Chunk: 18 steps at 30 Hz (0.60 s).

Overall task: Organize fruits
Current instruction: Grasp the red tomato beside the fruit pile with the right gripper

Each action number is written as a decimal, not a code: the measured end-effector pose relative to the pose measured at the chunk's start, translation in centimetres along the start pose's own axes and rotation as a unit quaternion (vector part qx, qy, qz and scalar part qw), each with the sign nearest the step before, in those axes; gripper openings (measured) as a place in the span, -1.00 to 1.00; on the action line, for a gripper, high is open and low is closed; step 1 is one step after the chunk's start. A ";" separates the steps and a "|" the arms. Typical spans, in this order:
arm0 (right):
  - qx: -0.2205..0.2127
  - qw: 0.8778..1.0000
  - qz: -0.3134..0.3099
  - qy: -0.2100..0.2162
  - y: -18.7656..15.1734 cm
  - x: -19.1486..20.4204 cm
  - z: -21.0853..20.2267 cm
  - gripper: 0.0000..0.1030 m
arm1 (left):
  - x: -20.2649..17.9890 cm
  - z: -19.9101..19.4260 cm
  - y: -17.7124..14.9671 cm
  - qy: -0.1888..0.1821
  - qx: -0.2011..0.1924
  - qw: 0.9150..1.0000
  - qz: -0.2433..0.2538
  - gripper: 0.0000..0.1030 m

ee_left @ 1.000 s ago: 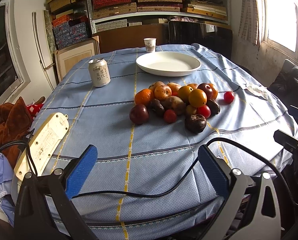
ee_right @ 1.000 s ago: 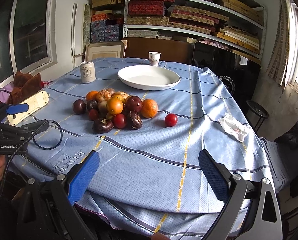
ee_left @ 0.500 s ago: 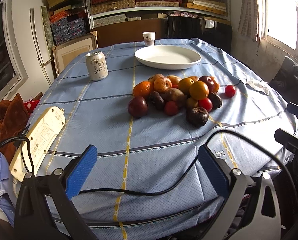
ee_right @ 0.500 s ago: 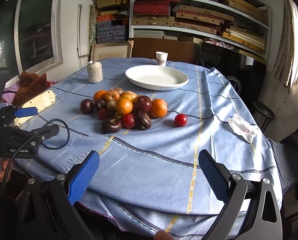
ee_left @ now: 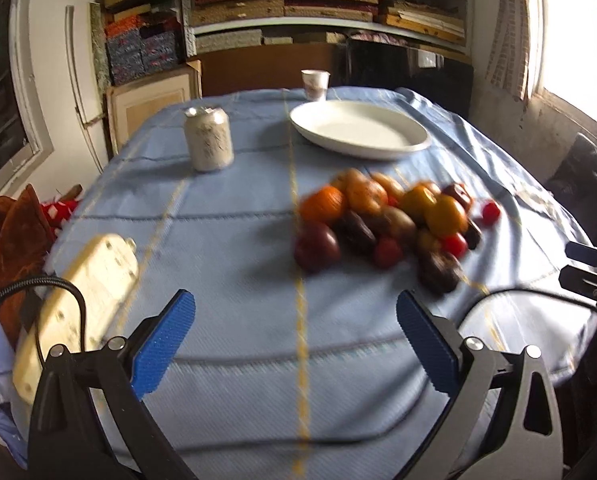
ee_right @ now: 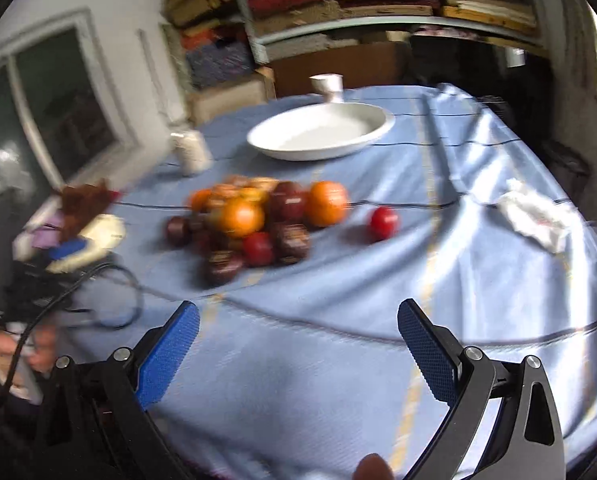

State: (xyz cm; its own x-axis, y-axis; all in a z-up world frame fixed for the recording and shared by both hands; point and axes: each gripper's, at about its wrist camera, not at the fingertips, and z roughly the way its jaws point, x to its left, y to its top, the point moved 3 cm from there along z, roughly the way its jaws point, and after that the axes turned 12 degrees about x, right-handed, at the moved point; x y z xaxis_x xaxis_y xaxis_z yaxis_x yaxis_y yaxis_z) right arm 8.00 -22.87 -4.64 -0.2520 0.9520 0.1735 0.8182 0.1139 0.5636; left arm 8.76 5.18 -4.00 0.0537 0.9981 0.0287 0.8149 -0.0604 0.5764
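- The worktop point(ee_left: 226, 248), under a blue checked cloth, carries everything; the cloth lies wrinkled on the right side, so round fruit set loose there would likely roll.
- The white plate point(ee_left: 358, 132) sits empty at the far middle, just behind the fruit; it looks like the natural place to gather the fruit, though the task does not say so.
- The fruit pile point(ee_left: 386, 224) lies mid-table between plate and tongs: oranges, dark red and brownish pieces, small red ones, touching one another. Blur hides finer detail.
- An orange point(ee_right: 325, 203) at the pile's right edge looks firm and fairly light; taken across its widest part, it should hold without bruising.
- The dark wrinkled fruit point(ee_right: 223, 266) nearest the front appears softer and probably needs a gentler squeeze.
- The lone red fruit point(ee_right: 383, 222) sits apart to the right, small, smooth and likely slippery; it is the easiest to reach without disturbing the neighbours.
- The left tongs point(ee_left: 294, 316) and right tongs point(ee_right: 298, 324) both stand wide apart, holding nothing, short of the pile.
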 end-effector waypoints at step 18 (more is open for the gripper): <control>0.092 0.991 -0.018 -0.096 7.1 -3.6 8.9 -0.22 | 3.5 5.8 3.7 -0.051 0.013 0.999 0.003 0.92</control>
State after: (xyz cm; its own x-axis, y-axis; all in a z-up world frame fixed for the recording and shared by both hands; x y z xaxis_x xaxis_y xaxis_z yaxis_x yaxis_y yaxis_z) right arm 19.30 -23.00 -8.48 -0.1939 0.9810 -0.0104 0.8958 0.1814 0.4058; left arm 15.27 8.37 -6.52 0.1168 0.9918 -0.0517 0.8295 -0.0688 0.5542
